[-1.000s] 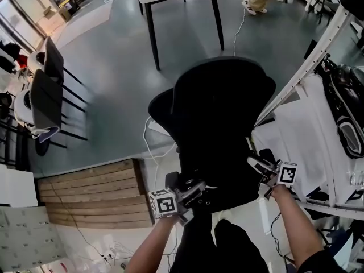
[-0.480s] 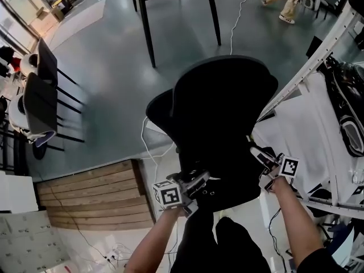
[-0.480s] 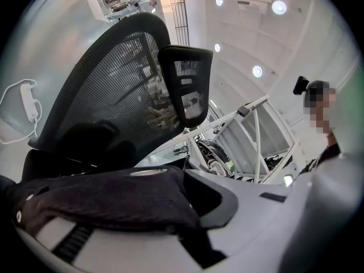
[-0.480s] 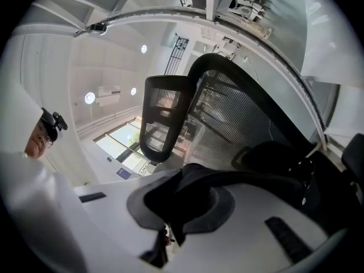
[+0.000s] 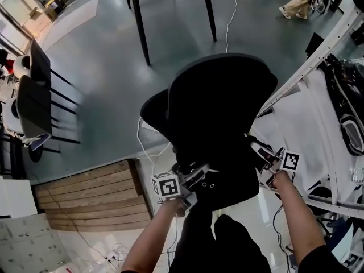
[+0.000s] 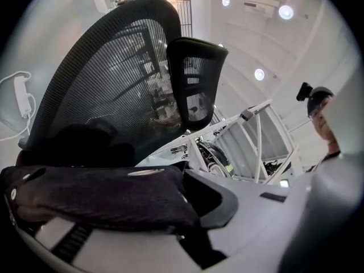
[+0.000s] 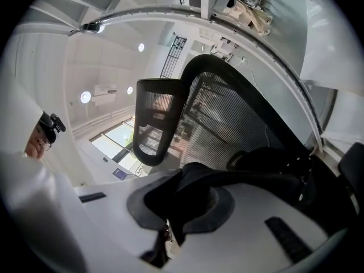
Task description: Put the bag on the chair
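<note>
I am standing on the grey floor (image 5: 108, 67), facing the black mesh chair (image 5: 219, 95), whose backrest (image 6: 108, 84) and headrest (image 6: 196, 78) fill the view ahead. I am carrying the black bag (image 5: 224, 175) at the near edge of the chair, stretched between both grippers. Whether it is already touching the seat cannot be determined, since everything there is black.

I am holding it by two ends so that it hangs level and can be lowered flat instead of swinging. The left gripper (image 5: 192, 180) is pinching the bag's dark fabric (image 6: 96, 195) between nearly closed jaws. The right gripper (image 5: 260, 153) is likewise clamping a fold or strap of the bag (image 7: 239, 181), its jaws pressed tight on it.

Compared with a second earlier, both grippers and the bag are sitting further up the head view, closer to the chair. Neither grip has changed. A passer-by (image 5: 300, 0) at the top edge has walked on to the right.
</note>
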The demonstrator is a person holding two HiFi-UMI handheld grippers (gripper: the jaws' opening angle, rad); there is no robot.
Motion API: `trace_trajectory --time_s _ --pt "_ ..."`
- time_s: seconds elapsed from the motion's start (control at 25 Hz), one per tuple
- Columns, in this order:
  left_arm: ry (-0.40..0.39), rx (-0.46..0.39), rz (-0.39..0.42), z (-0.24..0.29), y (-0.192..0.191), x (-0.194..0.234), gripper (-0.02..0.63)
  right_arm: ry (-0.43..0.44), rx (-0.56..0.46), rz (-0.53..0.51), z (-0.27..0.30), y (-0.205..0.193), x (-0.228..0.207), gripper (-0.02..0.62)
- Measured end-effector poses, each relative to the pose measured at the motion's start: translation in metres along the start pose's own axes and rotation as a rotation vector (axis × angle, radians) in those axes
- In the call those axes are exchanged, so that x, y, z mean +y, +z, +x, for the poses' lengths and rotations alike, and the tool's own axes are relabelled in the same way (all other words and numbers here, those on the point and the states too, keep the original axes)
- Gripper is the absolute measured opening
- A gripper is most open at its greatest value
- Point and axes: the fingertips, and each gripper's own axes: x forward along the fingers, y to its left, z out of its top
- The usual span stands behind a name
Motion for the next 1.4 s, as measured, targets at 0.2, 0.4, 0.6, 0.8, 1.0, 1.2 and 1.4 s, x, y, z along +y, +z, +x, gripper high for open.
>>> trace_trajectory --time_s 0.2,0.4,0.6,0.8,1.0,1.2,1.4 --pt "0.009 0.009 -0.041 0.002 0.008 0.019 0.023 -0.03 0.031 0.011 0.009 -0.004 -0.011 0.017" --pt "0.04 0.007 -0.083 0.004 0.014 0.048 0.023 -0.054 0.055 0.025 0.021 -0.006 -0.031 0.017" --pt "0.113 0.001 -0.148 -0.005 0.003 0.083 0.023 -0.15 0.125 0.053 0.025 -0.031 -0.067 0.017" --pt "0.149 0.021 -0.16 -0.011 -0.001 0.115 0.024 -0.156 0.15 0.051 0.043 -0.041 -0.088 0.017" --pt "0.185 -0.02 -0.196 -0.021 -0.004 0.141 0.023 -0.228 0.195 0.064 0.052 -0.057 -0.114 0.017" --pt "0.193 -0.005 -0.157 -0.02 0.0 0.154 0.023 -0.218 0.171 0.04 0.063 -0.049 -0.128 0.017" --pt "0.198 0.055 -0.125 -0.01 -0.001 0.163 0.023 -0.237 0.153 0.013 0.067 -0.042 -0.144 0.015"
